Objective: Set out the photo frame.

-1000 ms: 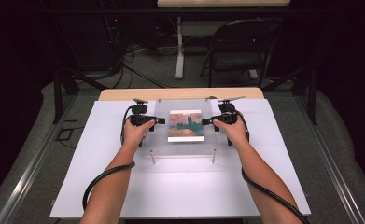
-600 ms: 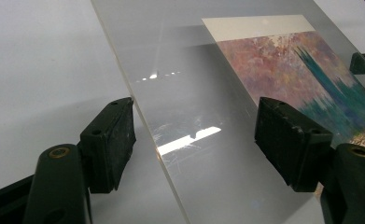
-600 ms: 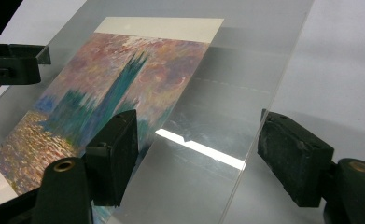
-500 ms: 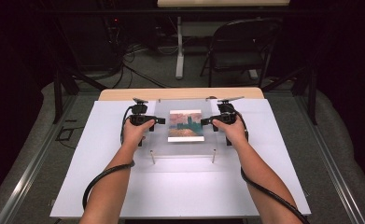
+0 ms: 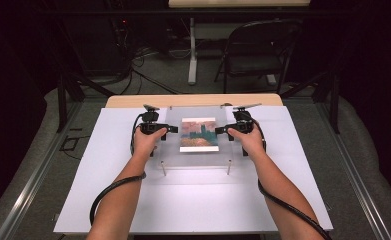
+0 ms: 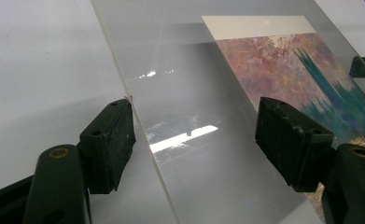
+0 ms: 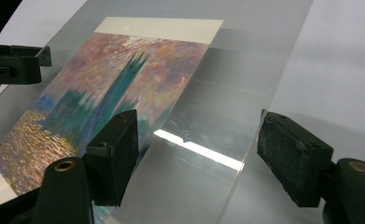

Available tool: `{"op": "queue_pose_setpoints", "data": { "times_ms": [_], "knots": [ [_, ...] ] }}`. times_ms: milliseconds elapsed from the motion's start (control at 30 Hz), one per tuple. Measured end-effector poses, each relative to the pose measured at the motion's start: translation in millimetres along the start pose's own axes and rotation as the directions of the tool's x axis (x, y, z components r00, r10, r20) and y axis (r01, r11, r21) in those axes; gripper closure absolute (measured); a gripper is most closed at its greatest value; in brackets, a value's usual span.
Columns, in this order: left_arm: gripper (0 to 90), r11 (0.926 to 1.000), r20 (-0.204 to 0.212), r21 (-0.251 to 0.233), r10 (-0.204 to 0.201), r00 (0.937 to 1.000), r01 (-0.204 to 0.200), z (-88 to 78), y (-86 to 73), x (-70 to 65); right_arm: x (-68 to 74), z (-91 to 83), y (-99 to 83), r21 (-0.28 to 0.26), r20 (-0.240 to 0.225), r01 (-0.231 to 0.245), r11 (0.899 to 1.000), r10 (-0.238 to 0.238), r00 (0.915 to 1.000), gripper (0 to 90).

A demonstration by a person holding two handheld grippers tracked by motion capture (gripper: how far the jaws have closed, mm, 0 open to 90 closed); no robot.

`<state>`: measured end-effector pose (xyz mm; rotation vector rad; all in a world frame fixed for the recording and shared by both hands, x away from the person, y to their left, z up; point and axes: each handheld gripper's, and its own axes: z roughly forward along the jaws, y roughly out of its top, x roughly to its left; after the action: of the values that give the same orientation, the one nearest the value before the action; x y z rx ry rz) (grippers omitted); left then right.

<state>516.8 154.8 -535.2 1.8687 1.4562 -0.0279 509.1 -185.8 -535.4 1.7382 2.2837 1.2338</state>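
Both grippers straddle the edges of a clear sheet over a picture.

The left gripper point(image 5: 169, 129) and right gripper point(image 5: 220, 130) hold their jaws apart, one each side of the clear sheet point(image 5: 195, 112), which stands on small legs above the picture point(image 5: 199, 134) mid-table point(image 5: 108, 200). Next, probably, both squeeze together, then lift evenly.

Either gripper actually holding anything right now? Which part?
Nothing is clamped. The left gripper and right gripper have open jaws straddling the opposite side edges of the clear acrylic sheet over the painting print.
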Motion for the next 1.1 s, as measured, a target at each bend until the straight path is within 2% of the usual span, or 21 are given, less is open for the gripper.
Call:
{"op": "queue_pose_setpoints", "data": {
  "times_ms": [533,1067,1100],
  "knots": [
    [29.1,0.9999,-0.024,-0.005,-0.013,0.9996,0.013,-0.2,0.8,-4.4,3.7,-1.1,0.0,-0.008,0.022,0.004,1.000,-0.004,0.9998,28.9],
    [29.2,0.9999,-0.051,-0.016,-0.007,0.9987,0.007,-3.3,1.0,-10.1,7.1,-4.1,-0.1,-0.020,0.034,0.012,1.000,-0.011,0.9994,29.0],
    [29.2,0.9998,-0.052,-0.021,-0.006,0.9986,0.005,-3.7,0.9,-10.8,7.9,-5.6,0.3,-0.007,0.038,0.015,1.000,-0.015,0.9992,29.0]
  ]
}}
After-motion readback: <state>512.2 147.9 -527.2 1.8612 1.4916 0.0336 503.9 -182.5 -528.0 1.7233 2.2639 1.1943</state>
